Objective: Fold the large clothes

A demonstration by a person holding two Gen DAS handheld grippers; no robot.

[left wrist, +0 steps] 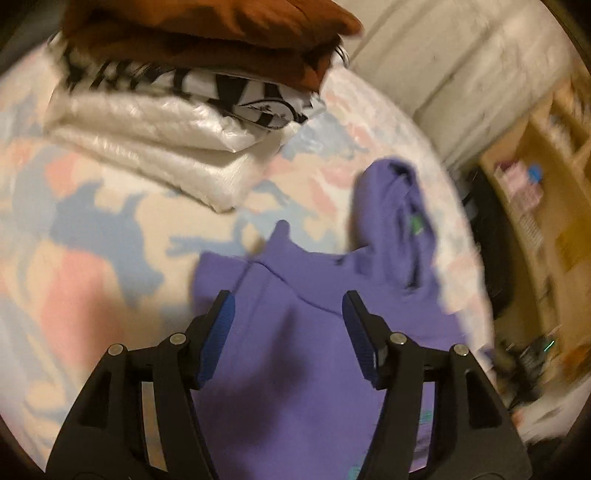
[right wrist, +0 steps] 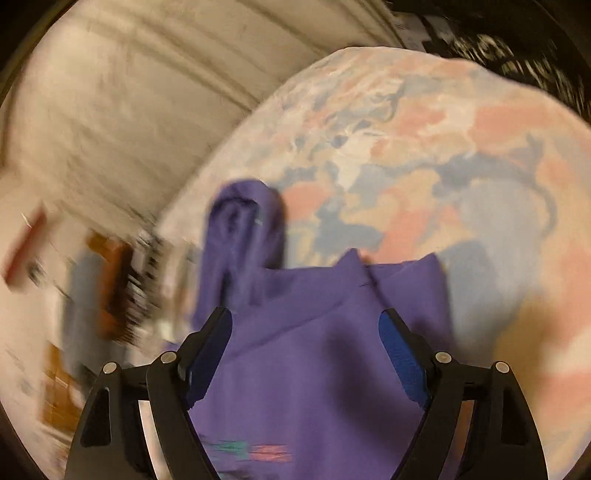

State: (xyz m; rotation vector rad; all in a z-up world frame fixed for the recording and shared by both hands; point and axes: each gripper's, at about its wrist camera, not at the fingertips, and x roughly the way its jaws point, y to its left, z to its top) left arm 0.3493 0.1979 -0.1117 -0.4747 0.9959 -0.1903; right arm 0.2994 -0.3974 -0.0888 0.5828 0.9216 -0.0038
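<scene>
A purple garment [left wrist: 295,369] lies on a bed with a pastel pink, blue and cream cover [left wrist: 92,240]. One part of it [left wrist: 399,206] stretches away toward the bed's right edge. My left gripper [left wrist: 288,306] is open just above the garment, its blue pads on either side of the cloth, holding nothing. In the right wrist view the same garment [right wrist: 306,369] lies below my right gripper [right wrist: 306,321], which is open and empty too. A long purple part [right wrist: 240,236] reaches toward the bed's left edge. Both views are blurred.
A stack of folded clothes stands at the far left of the bed: white [left wrist: 147,147], black-and-white striped [left wrist: 221,88], rust-brown [left wrist: 207,29] on top. A wooden shelf unit [left wrist: 535,206] stands beyond the bed's right edge. A pale wall [right wrist: 110,110] is behind.
</scene>
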